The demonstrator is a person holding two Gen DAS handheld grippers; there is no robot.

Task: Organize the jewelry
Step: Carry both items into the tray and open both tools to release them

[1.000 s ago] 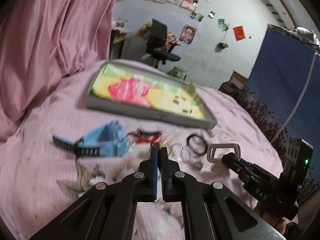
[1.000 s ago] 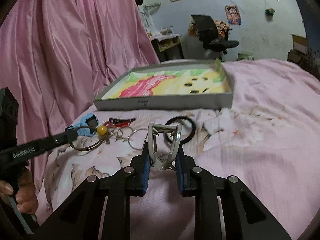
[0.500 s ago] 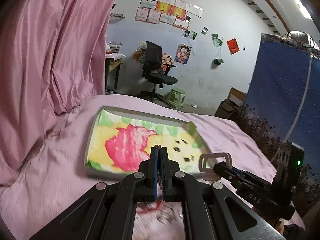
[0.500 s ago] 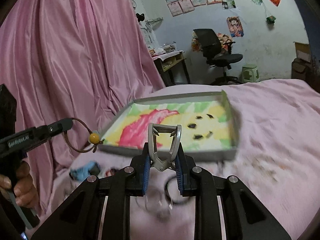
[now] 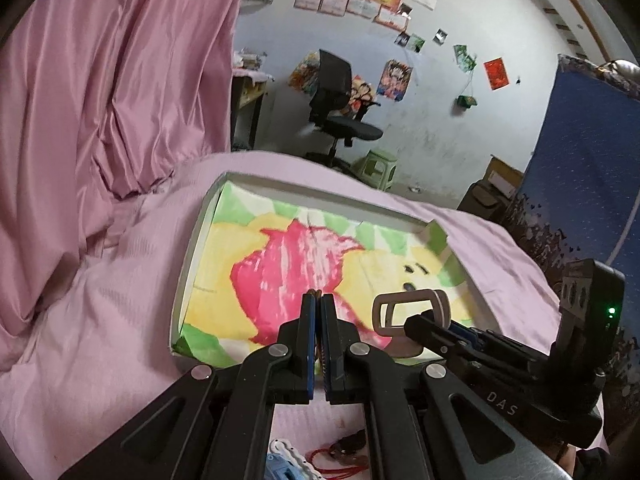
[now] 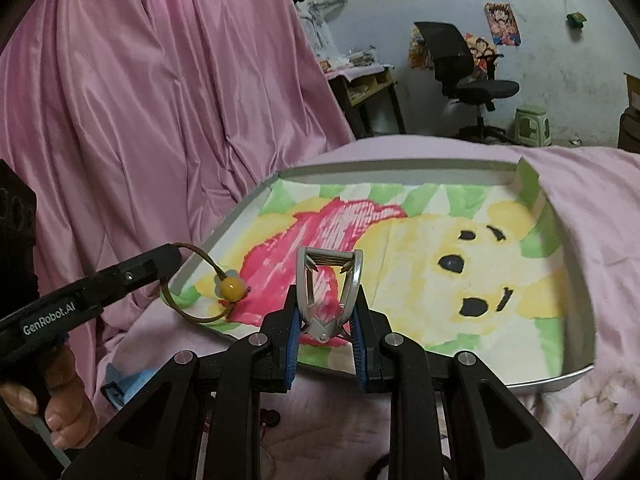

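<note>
A shallow grey tray (image 5: 188,264) lined with a yellow, pink and green bear picture lies on the pink bed; it also shows in the right wrist view (image 6: 576,376). My left gripper (image 5: 318,298) is shut on a thin brown cord bracelet, seen from the right wrist view (image 6: 188,312) hanging with a yellow bead (image 6: 232,289) over the tray's near left corner. My right gripper (image 6: 329,276) is shut on a grey metal hair claw clip (image 6: 330,292) and holds it above the tray's near edge; the clip also shows in the left wrist view (image 5: 412,310).
A blue strap (image 5: 284,470) and a red cord item (image 5: 344,450) lie on the bedspread below the grippers. Pink curtains (image 6: 160,100) hang on the left. An office chair (image 5: 340,112), a green stool (image 5: 376,164) and a blue panel (image 5: 580,184) stand beyond the bed.
Both grippers have lifted off the bedspread and moved forward over the tray, the left carrying the bracelet and the right carrying the clip. The loose jewelry now lies below and behind them.
</note>
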